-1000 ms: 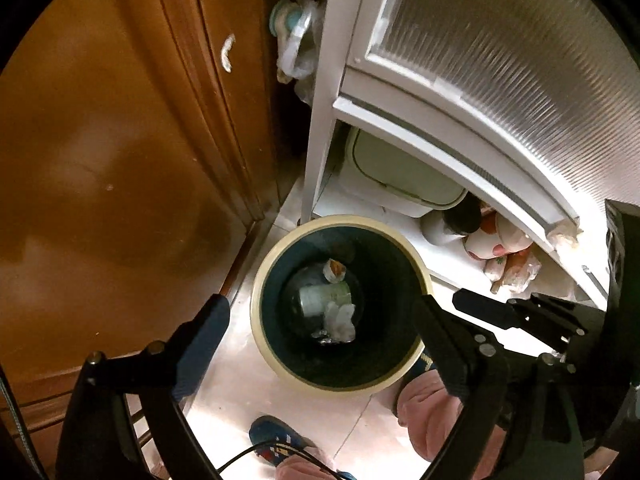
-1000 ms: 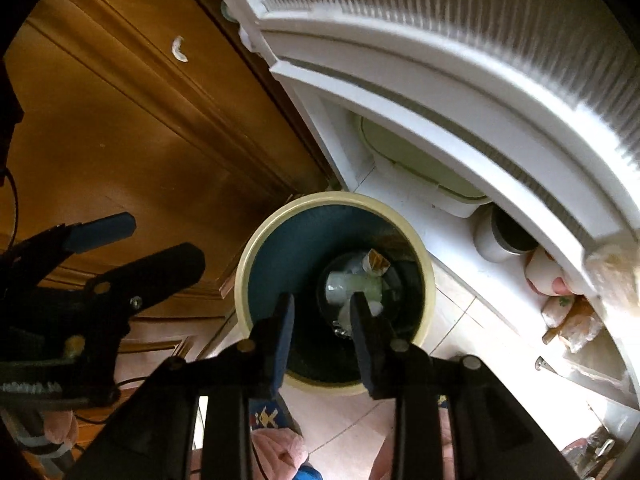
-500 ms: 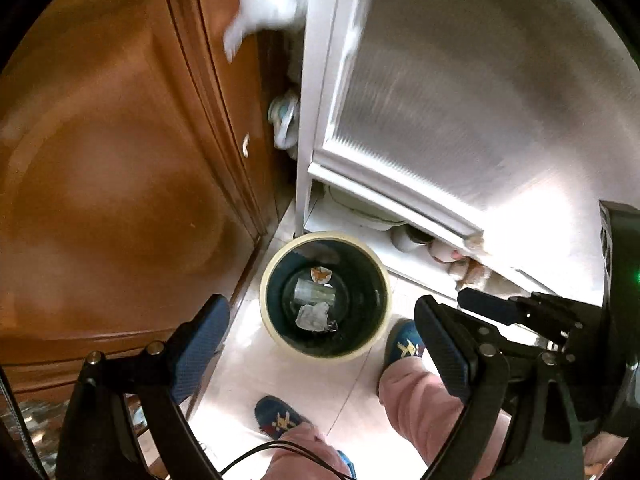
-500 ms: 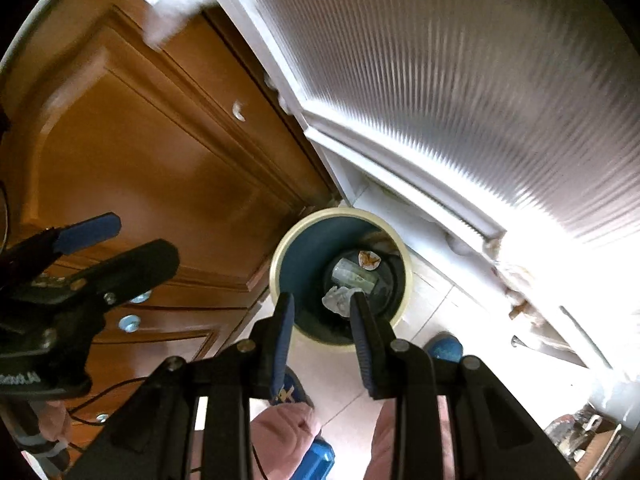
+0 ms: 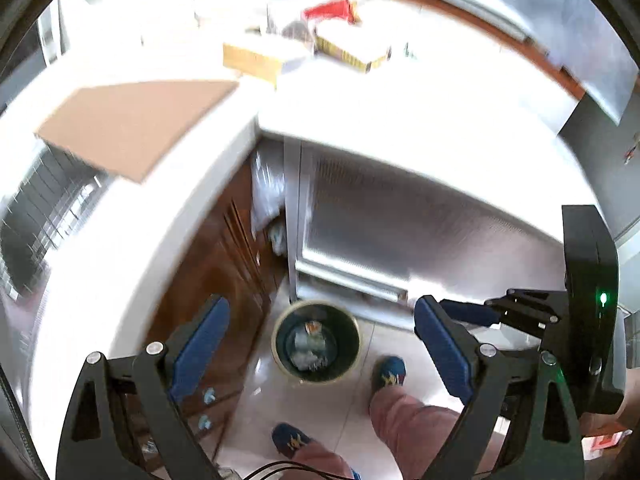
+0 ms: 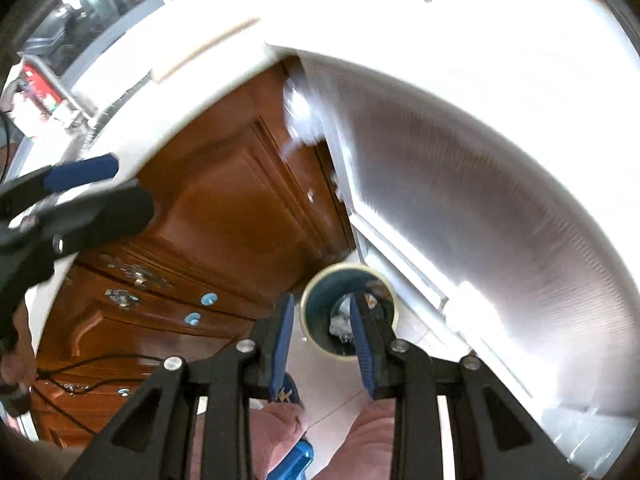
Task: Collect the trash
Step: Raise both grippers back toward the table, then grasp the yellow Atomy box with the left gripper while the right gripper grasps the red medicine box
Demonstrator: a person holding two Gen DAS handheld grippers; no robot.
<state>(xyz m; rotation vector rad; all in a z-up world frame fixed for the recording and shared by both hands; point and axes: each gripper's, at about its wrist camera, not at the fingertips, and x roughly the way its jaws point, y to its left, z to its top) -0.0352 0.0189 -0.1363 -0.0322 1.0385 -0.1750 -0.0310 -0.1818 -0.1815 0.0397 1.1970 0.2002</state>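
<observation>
A round bin with a cream rim (image 5: pixel 316 307) stands on the tiled floor far below; it also shows in the right wrist view (image 6: pixel 316 284). Crumpled trash (image 5: pixel 306 346) lies inside it, also seen between the right fingers (image 6: pixel 339 322). My left gripper (image 5: pixel 320 340) is wide open and empty, high above the bin. My right gripper (image 6: pixel 322 328) has its jaws a narrow gap apart with nothing between them. The left gripper's fingers (image 6: pixel 80 170) show at the left of the right wrist view.
A white countertop (image 5: pixel 360 108) holds a brown board (image 5: pixel 132 124) and boxes (image 5: pixel 348 46). Brown wooden cabinets (image 6: pixel 224 216) stand left of the bin, a ribbed white door (image 5: pixel 400 224) behind it. The person's legs and blue shoes (image 5: pixel 390 372) are beside the bin.
Both grippers have risen far above the bin, which now looks much smaller. The countertop has come into view. The jaws have not changed.
</observation>
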